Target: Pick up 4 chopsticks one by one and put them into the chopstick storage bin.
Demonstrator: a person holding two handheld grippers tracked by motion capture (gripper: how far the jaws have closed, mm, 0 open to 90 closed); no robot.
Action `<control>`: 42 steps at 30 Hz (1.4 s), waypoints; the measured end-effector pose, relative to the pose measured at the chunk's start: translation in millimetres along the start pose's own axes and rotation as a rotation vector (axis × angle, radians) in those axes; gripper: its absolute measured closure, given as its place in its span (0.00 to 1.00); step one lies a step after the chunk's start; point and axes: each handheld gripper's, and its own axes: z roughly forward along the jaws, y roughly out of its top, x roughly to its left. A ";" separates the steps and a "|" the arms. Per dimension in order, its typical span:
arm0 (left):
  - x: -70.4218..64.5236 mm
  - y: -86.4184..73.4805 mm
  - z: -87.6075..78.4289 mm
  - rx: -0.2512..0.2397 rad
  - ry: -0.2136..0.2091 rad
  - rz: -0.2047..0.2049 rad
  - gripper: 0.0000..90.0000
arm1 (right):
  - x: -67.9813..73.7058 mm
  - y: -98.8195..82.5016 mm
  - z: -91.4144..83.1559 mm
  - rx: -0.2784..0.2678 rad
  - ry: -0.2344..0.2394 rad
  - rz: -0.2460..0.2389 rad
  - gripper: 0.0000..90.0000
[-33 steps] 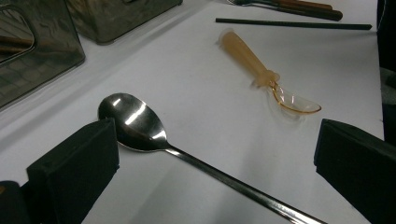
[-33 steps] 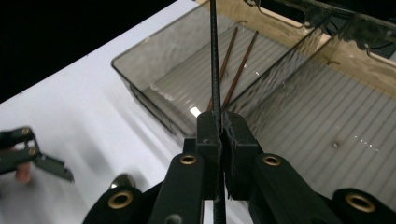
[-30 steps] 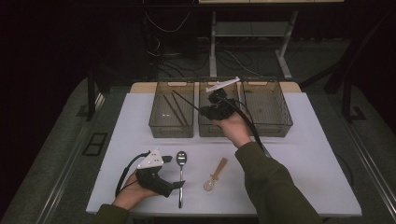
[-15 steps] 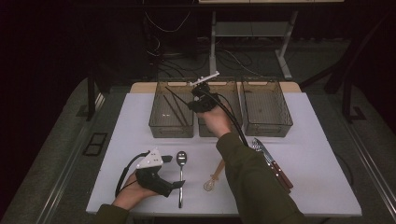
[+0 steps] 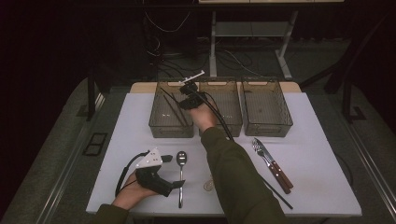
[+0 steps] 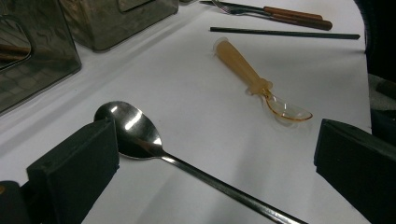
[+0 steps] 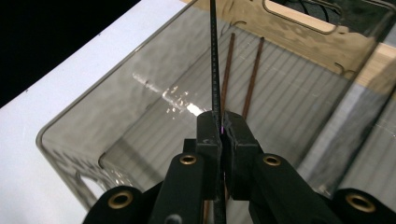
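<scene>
High view is showing a dim room with cables and a metal stand's legs beyond a white table [image 5: 322,154], largest thing in the scene. At the table's twelve o'clock edge, three smoky clear bins are sitting in a row. A person's right arm is reaching from six o'clock toward the left bin [image 5: 161,126], at about eleven o'clock.

The right gripper [image 5: 188,96] is hanging over that bin, its jaws pressed nearly together and pinching a black chopstick [image 7: 214,70] that is pointing down into it. Two brown chopsticks [image 7: 252,74] are already lying on the bin's ribbed floor. This is looking like the sorting step: the black stick is about to be dropped in. The next move is likely calling for lowering a little and parting the jaws so it is settling beside the brown pair.

At seven o'clock the left gripper [image 5: 173,185] is resting on the table, jaws wide apart with nothing between them, beside a metal spoon [image 6: 128,130]. An amber plastic spoon [image 6: 261,86] is lying near six o'clock. At four o'clock a second black chopstick [image 6: 285,33] and wooden-handled cutlery [image 5: 273,165] are waiting.
</scene>
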 end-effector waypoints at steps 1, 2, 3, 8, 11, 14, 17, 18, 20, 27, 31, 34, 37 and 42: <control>-0.3 0.0 0.2 -0.004 -0.001 -0.004 0.00 | 1.2 0.9 2.7 0.000 0.002 0.000 0.95; -0.3 0.1 0.3 -0.005 -0.001 -0.003 0.00 | 2.8 1.7 5.3 0.005 -0.002 0.003 0.95; 0.1 0.2 0.3 -0.005 -0.003 0.001 0.00 | 4.1 2.1 7.9 0.008 -0.004 0.001 0.95; -0.1 0.2 0.3 -0.004 -0.007 -0.001 0.00 | 8.0 2.2 18.8 0.022 -0.011 0.010 0.95; 0.4 0.2 0.1 0.001 -0.008 0.004 0.00 | 10.3 0.7 23.6 0.031 -0.009 0.016 0.94; 0.2 0.2 -0.2 -0.001 -0.008 0.004 0.00 | 11.2 -0.4 24.1 0.025 -0.014 0.010 0.85; 0.6 0.2 0.0 -0.001 -0.008 0.007 0.00 | 9.9 -0.2 18.9 0.023 -0.002 -0.009 0.76; 0.8 0.3 0.0 0.000 -0.007 0.012 0.00 | 9.3 -0.3 16.3 0.014 -0.006 -0.020 0.75; 0.5 0.2 0.2 0.001 -0.007 0.009 0.00 | 7.4 -0.6 10.3 0.005 0.002 -0.029 0.69; 1.1 0.1 0.3 0.001 -0.004 0.016 0.00 | -1.9 -9.1 -18.4 -0.039 0.033 -0.048 0.59; 0.5 -0.1 0.5 -0.002 0.000 0.010 0.00 | -6.8 -18.0 -38.2 -0.056 0.046 -0.062 0.56; 0.8 -0.1 0.2 -0.001 0.006 0.011 0.00 | -12.1 -27.7 -51.8 -0.072 0.057 -0.074 0.54; 0.7 -0.2 0.4 0.000 0.010 0.006 0.00 | -17.7 -36.4 -62.1 -0.075 0.084 -0.063 0.53; 0.9 -0.5 1.1 -0.009 0.016 -0.006 0.00 | -24.2 -53.3 -83.9 -0.090 0.109 -0.083 0.51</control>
